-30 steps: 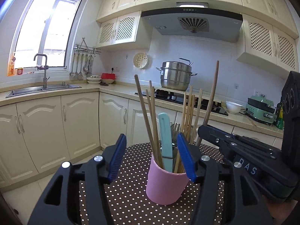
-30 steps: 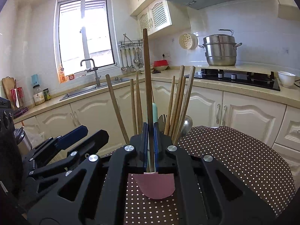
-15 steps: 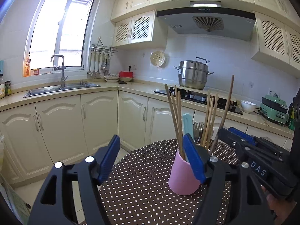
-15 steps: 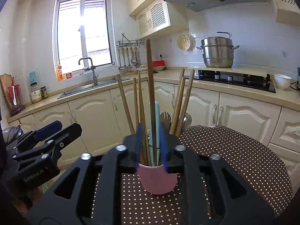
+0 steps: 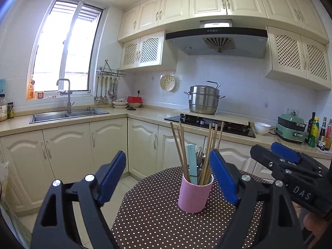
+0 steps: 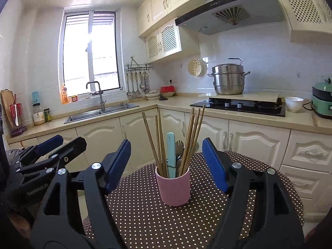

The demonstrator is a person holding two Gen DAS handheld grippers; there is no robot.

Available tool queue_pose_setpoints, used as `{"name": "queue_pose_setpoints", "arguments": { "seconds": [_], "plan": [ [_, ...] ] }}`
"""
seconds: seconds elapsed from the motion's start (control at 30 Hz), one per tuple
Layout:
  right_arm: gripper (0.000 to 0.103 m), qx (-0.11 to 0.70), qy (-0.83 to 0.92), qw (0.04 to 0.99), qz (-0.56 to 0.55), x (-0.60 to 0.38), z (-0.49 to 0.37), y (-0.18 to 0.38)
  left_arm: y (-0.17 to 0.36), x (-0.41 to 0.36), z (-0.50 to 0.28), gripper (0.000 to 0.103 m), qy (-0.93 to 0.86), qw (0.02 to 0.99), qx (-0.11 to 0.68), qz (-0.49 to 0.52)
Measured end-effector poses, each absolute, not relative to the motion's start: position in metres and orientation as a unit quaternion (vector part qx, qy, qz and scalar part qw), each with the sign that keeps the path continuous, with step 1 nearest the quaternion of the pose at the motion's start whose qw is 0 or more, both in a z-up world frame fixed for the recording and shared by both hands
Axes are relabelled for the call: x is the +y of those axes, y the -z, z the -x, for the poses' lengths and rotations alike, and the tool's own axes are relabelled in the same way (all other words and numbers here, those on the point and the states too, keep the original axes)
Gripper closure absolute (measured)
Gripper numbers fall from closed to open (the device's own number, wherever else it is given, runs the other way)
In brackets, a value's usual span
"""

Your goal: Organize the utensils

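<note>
A pink cup [image 5: 195, 194] [image 6: 173, 187] stands upright on the round table with a brown polka-dot cloth [image 5: 153, 215] [image 6: 141, 217]. In it stand several wooden chopsticks [image 5: 180, 147] [image 6: 157, 141], a light-blue handled utensil [image 5: 192, 159] [image 6: 171, 153] and metal cutlery. My left gripper [image 5: 168, 176] is pulled back from the cup, its jaws opening with nothing between them. My right gripper [image 6: 167, 164] is also back from the cup, jaws opening and empty. Each gripper shows at the other view's side edge: right [image 5: 286, 157], left [image 6: 51, 147].
Cream cabinets and a worktop run behind the table, with a steel sink [image 5: 68, 114], a black hob [image 5: 209, 123] bearing a steel pot [image 5: 204, 99], a white bowl [image 6: 293, 103] and a green appliance [image 5: 290, 128]. Ladles hang on a wall rack [image 6: 137, 83].
Both grippers drew back and rose away from the cup. The right gripper, shut on a chopstick before, let go and opened. The left gripper's jaws, around the cup's utensils, widened.
</note>
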State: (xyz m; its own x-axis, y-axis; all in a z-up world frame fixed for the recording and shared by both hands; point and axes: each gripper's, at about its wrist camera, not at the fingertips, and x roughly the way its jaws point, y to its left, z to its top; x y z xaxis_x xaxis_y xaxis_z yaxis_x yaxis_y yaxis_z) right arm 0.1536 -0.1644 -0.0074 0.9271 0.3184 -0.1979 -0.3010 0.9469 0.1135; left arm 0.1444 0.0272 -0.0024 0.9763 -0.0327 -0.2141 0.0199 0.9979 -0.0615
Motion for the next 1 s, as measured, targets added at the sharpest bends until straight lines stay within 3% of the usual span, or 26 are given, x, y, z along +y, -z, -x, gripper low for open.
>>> {"name": "queue_pose_setpoints", "arguments": {
  "seconds": [0.3,1.0],
  "plan": [
    [0.016,0.076,-0.114,0.990,-0.023,-0.171,-0.078,-0.020,-0.020,0.016,-0.090,0.014,0.038,0.996,0.079,0.018],
    [0.014,0.036,-0.083,0.996,0.021,-0.167,-0.025,-0.035,-0.039,0.010,-0.044,0.013,0.033,0.998,0.052,0.007]
  ]
}}
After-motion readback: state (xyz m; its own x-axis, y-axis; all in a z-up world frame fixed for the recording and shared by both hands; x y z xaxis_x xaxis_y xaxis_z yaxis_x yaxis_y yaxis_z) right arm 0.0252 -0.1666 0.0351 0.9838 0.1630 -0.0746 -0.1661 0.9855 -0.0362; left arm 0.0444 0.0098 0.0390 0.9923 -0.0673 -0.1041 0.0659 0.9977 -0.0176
